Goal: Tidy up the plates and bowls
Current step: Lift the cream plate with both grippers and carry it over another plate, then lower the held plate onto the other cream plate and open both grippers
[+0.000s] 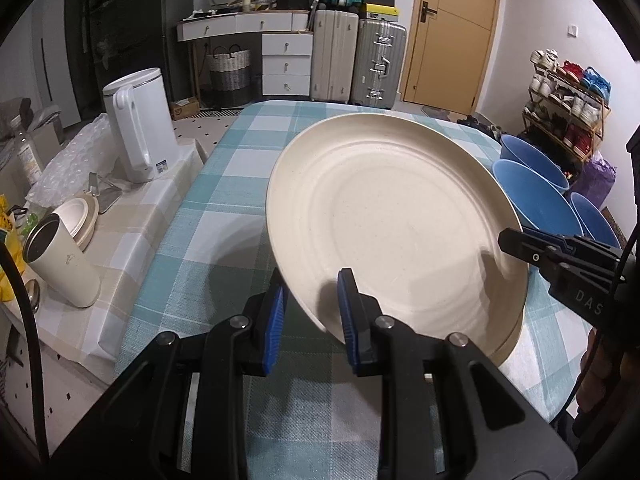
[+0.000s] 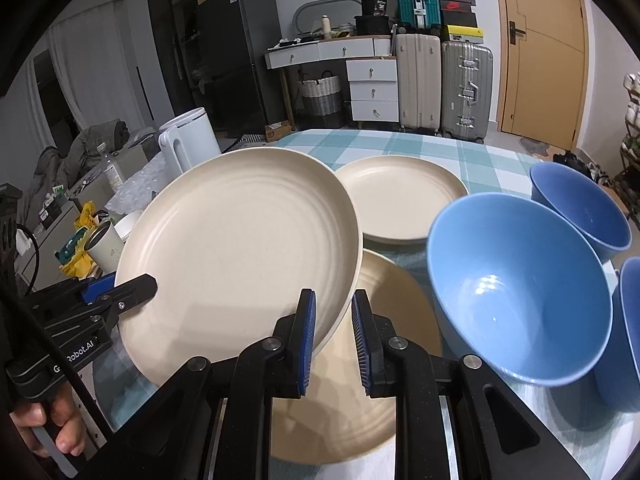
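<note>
A cream plate [image 1: 396, 220] [image 2: 240, 252] is held tilted above the checked table [image 1: 224, 208]. My left gripper [image 1: 310, 320] straddles its near-left rim, its jaws a little apart around the edge. My right gripper [image 2: 333, 340] straddles the opposite rim, also with a small gap. Below lies a second cream plate [image 2: 384, 308], and a third [image 2: 400, 196] sits farther back. Three blue bowls [image 2: 516, 292] [image 2: 580, 208] [image 2: 628, 328] stand at the right; they also show in the left wrist view [image 1: 536, 196].
A white kettle [image 1: 140, 124] and a cream tumbler [image 1: 60, 264] stand on a side table to the left. Suitcases [image 1: 356, 60], drawers and a door are behind the table. A shoe rack [image 1: 568, 100] stands at the right.
</note>
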